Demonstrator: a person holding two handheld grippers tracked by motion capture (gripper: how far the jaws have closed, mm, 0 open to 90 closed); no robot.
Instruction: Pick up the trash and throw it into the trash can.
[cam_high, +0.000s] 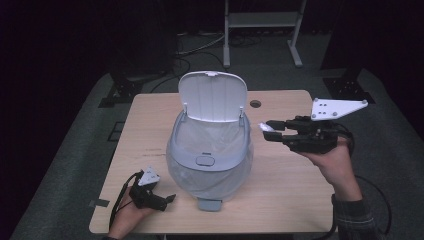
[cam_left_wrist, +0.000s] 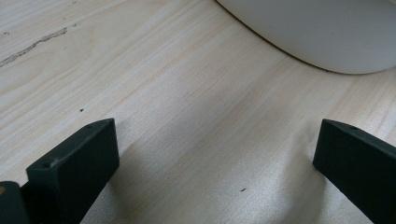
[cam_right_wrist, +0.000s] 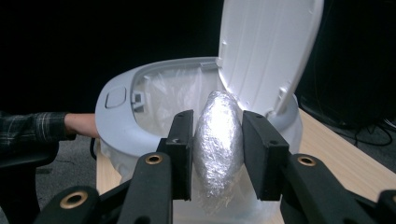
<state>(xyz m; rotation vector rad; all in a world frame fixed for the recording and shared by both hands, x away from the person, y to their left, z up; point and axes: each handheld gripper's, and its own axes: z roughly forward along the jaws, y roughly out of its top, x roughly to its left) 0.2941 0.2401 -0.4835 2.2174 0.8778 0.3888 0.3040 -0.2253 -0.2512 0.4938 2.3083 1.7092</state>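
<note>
In the centre of the high view a pale grey, rounded plastic bin (cam_high: 210, 160) lined with a clear plastic bag stands on the light wooden worktop (cam_high: 290, 185), its white hinged lid (cam_high: 212, 96) raised upright at the back. Right of centre in that frame the right claw (cam_high: 270, 131), held in a hand (cam_high: 336, 165) coming from the lower right, hovers above the worktop just beside the bin's right rim, pointing left toward it. In the right gripper view its two black jaws are closed on an oval lump wrapped in crinkled silver foil (cam_right_wrist: 218, 140), pads pressing both sides, with the open bin mouth and the raised lid behind it. At the lower left of the high view the left claw (cam_high: 167, 199) rests low on the worktop, close to the bin's base; in the left gripper view its jaws stand wide apart over bare wood, nothing between them.
</note>
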